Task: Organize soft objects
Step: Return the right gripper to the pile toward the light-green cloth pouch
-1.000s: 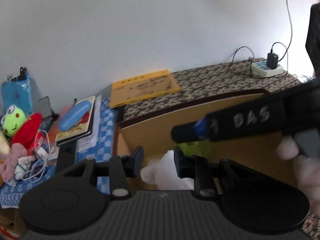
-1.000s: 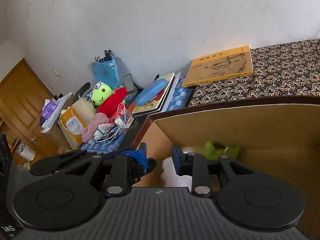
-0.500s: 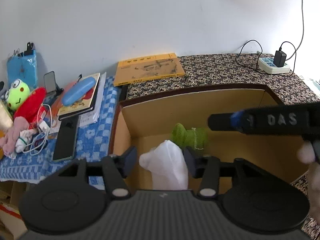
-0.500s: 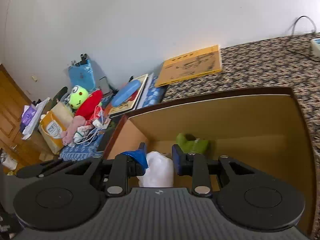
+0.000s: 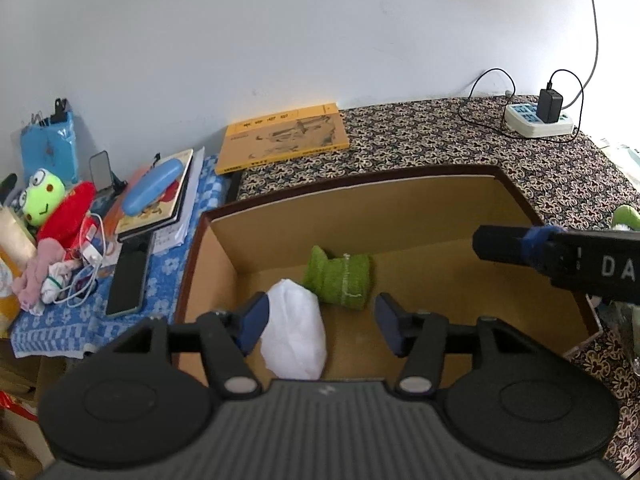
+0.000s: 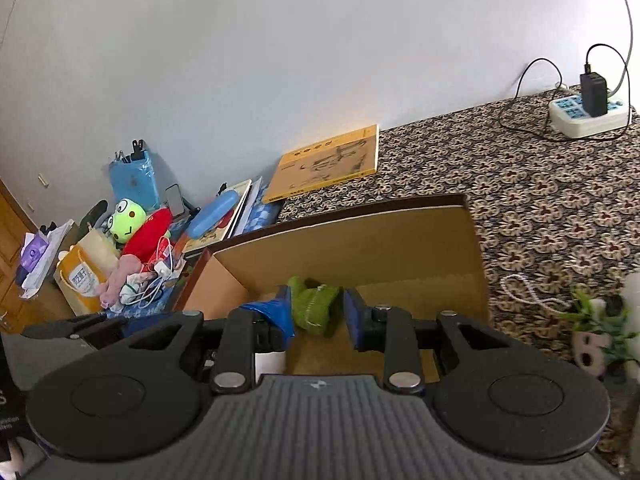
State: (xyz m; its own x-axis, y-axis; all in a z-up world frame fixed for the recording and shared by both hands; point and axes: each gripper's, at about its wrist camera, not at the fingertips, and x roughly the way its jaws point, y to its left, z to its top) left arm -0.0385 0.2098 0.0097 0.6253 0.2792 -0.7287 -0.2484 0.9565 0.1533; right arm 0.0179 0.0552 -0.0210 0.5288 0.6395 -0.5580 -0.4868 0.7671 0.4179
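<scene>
An open cardboard box [image 5: 400,208] holds a white soft object [image 5: 296,332] and a green knitted soft object [image 5: 340,276]. My left gripper [image 5: 320,326] is open above the box, with the white object just in front of its left finger. My right gripper [image 6: 316,316] is open and empty above the box [image 6: 360,240], with the green object [image 6: 314,308] seen between its fingers. The right gripper also shows in the left wrist view [image 5: 560,256], at the right edge.
On the blue checked cloth [image 5: 160,280] left of the box lie a frog plush [image 5: 42,200], a red plush [image 5: 68,216], a pink soft toy [image 5: 38,276], cables, a phone [image 5: 128,280] and books. A yellow book [image 5: 284,138] and a power strip [image 5: 538,120] lie behind.
Both grippers have risen and pulled back from the box. The left gripper's fingers have spread wider, and the white object now lies free in the box.
</scene>
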